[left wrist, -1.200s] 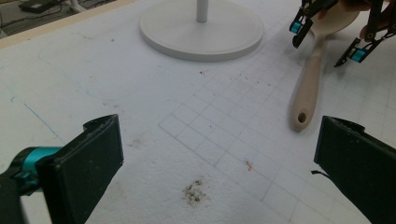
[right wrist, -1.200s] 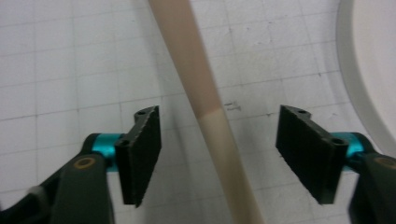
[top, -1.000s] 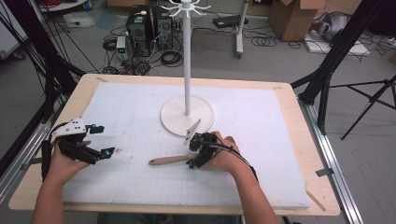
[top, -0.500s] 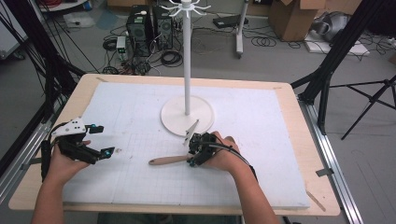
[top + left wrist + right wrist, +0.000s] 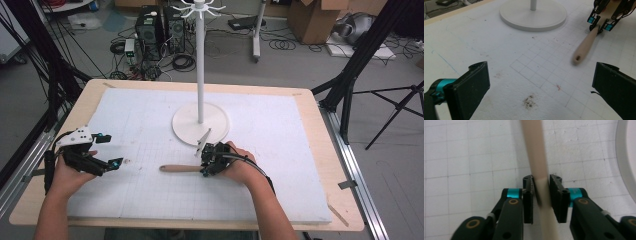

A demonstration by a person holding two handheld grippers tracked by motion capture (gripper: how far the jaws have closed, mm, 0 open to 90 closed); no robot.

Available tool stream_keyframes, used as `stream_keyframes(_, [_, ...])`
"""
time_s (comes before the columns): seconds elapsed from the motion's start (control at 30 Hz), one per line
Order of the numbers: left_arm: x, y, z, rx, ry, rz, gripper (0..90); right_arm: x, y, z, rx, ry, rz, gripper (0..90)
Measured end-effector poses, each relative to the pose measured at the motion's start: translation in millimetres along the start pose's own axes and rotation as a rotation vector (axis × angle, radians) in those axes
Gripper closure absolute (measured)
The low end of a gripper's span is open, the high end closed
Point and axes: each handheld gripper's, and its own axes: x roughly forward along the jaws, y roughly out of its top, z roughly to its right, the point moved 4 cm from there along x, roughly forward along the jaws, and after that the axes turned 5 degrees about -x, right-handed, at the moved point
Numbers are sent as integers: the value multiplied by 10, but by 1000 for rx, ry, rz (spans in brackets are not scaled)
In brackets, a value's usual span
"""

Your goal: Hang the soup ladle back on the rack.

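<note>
Resting at the left edge of the white gridded mat (image 5: 150, 115), the left gripper (image 5: 107, 150) sits in the person's left hand (image 5: 70, 172) with its jaws spread wide and nothing between them; in the left gripper view the two black pads stand far apart at the lower corners, over bare mat marked with a dark smudge (image 5: 530, 101) and a small reddish fleck (image 5: 558, 87). A grey plate tops this gripper in the high view, and its tips point toward the middle of the table.

To the right of it lies the wooden handle (image 5: 179, 168), level on the mat and running left to right, its free end with a small hole pointing toward the left gripper and well apart from it. The other end goes into the right gripper (image 5: 206, 161), whose jaws have just been closing and now pinch the handle from both sides; the right gripper view shows the pale wood (image 5: 537, 165) squeezed between the two black pads, the pads pressing against it. Whatever the handle carries at its far end is hidden under the gripper, though a thin grey piece (image 5: 204, 139) slants up from there toward the stand.

Just behind the right gripper stands the white stand (image 5: 200, 60), its round base (image 5: 186, 125) on the mat and its post rising to a ring of hooks at the top. The person's right hand (image 5: 240, 167) holds the gripper from the right, forearm coming in from below
</note>
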Motion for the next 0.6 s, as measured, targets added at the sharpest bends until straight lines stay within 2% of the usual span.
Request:
stream_keyframes(0.07, [-4, 1, 1, -4, -1, 3, 17, 0, -4, 13, 27, 7, 0, 772])
stream_keyframes(0.3, [-10, -2, -8, -1, 1, 2, 17, -12, 0, 12, 21, -12, 1, 775])
stream_keyframes(0.47, [-26, -3, -12, -5, 4, 6, 17, -112, 0, 23, 26, -29, 57, 776])
stream_keyframes(0.6, [-32, -7, -18, -9, 6, 8, 17, -255, -19, 34, 38, -46, 128, 777])
